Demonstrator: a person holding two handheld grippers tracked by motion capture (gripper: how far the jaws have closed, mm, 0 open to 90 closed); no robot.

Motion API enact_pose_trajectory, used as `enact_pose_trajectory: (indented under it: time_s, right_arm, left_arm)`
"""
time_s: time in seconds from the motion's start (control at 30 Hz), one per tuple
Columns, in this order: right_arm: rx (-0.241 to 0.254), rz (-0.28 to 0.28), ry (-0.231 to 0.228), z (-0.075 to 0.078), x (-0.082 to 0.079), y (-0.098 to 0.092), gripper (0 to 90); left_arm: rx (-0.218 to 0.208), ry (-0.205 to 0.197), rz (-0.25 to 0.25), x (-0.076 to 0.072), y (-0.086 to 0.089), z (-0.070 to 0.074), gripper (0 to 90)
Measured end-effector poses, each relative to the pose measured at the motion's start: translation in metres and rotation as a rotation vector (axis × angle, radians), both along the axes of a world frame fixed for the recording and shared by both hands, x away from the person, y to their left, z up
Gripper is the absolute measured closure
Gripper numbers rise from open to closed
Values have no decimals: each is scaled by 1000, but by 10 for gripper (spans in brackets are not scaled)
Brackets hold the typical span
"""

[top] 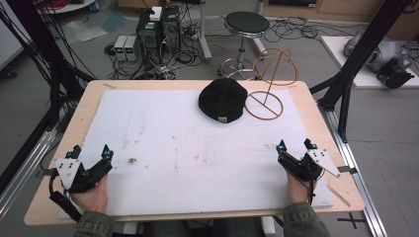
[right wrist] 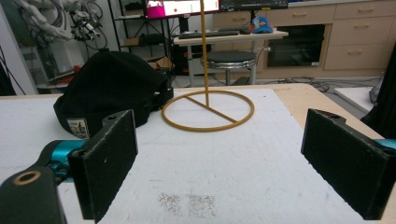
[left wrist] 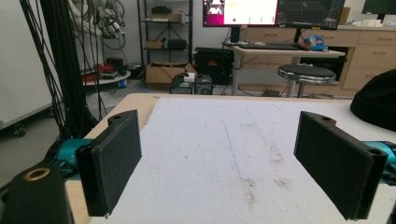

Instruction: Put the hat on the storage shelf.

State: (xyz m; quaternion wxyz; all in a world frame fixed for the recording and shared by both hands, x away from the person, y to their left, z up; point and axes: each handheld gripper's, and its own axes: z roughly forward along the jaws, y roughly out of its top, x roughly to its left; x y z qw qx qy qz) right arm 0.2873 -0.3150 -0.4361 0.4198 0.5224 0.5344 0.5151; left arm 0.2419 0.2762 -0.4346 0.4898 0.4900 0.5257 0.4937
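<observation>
Your left gripper (top: 90,154) rests at the near left corner of the worktop (top: 79,106), and your right gripper (top: 295,145) at the near right corner. On both, the fingers (left wrist: 109,161) are spread wide with nothing between them, so you hold nothing yet. Both hands sit low on the white mat (top: 163,143), well back from the things, which looks like a ready pose that keeps the middle free.

The black cap (top: 223,99) lies flat at the far side of the mat, a little right of centre. Just beside it on the right stands the wire stand (top: 269,84): a flat ring on the mat, a slanted rod rising from it, and rings at the top. The stand's form suggests the cap is meant to hang on it.

In the right gripper view the cap (right wrist: 109,88) sits ahead to the left and the stand's ring (right wrist: 208,112) straight ahead, so your right hand is likely better placed to reach first.
</observation>
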Motion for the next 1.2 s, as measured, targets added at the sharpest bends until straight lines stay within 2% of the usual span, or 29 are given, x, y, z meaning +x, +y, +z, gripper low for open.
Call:
enact_pose_trajectory:
  time_s: [0.4, 0.73, 0.83, 0.97, 1.07, 1.13, 1.2]
  right_arm:
    - [-10, -7, -3, 0, 1, -1, 100]
    - [2, -18, 3, 0, 0, -2, 100]
    - [12, -22, 7, 0, 0, -3, 100]
    - [34, -26, 15, -1, -2, -3, 100]
    - [26, -24, 13, -1, -1, -3, 100]
    - [17, -21, 15, -1, 0, -3, 100]
    - [16, -21, 15, -2, 0, -3, 100]
  left_arm:
    - [-2, 1, -5, 0, -1, 0, 151]
    - [-5, 4, -14, 0, 0, 0, 150]
    - [5, -2, -25, 2, 2, 4, 150]
    - [-9, -4, -28, 1, 3, 7, 150]
    - [22, -11, -56, 2, 1, 18, 150]
    - [27, -3, -72, 4, 1, 21, 150]
    - [12, 4, -92, 6, 2, 24, 150]
